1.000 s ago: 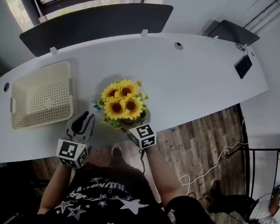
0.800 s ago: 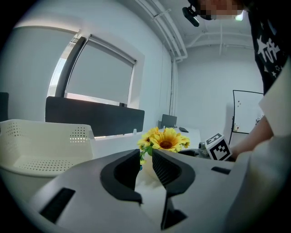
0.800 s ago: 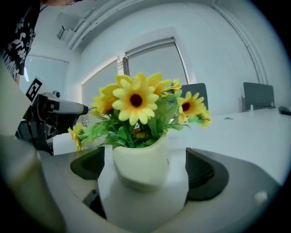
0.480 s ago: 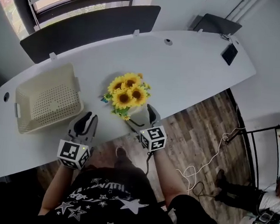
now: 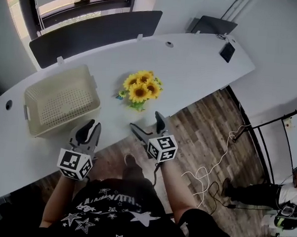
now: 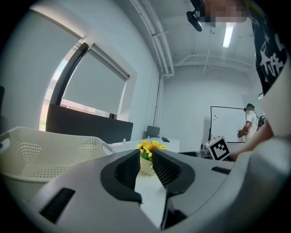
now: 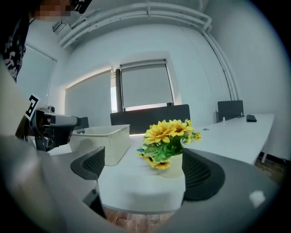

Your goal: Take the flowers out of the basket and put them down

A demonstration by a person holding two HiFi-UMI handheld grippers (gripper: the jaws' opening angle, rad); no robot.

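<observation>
A bunch of yellow sunflowers [image 5: 141,88] in a small white pot stands upright on the white table [image 5: 192,68], to the right of the cream perforated basket [image 5: 94,94]. The basket holds nothing. My right gripper [image 5: 145,121] hangs past the table's front edge, short of the flowers, wide open and holding nothing. The right gripper view frames the flowers [image 7: 169,136] between its jaws, well ahead of them. My left gripper [image 5: 89,126] is also off the front edge, below the basket. Its jaws [image 6: 145,154] stand a narrow gap apart with nothing between them, and the flowers [image 6: 149,146] show far ahead.
A dark partition screen [image 5: 93,33] runs along the table's far edge under a window. A black device [image 5: 225,51] lies at the table's far right end. White cables [image 5: 205,172] trail over the wooden floor. The basket [image 6: 41,154] fills the left of the left gripper view.
My right gripper has let go of the flower pot and drawn back off the table's front edge. The left gripper has drawn back too. The flowers stay standing on the table.
</observation>
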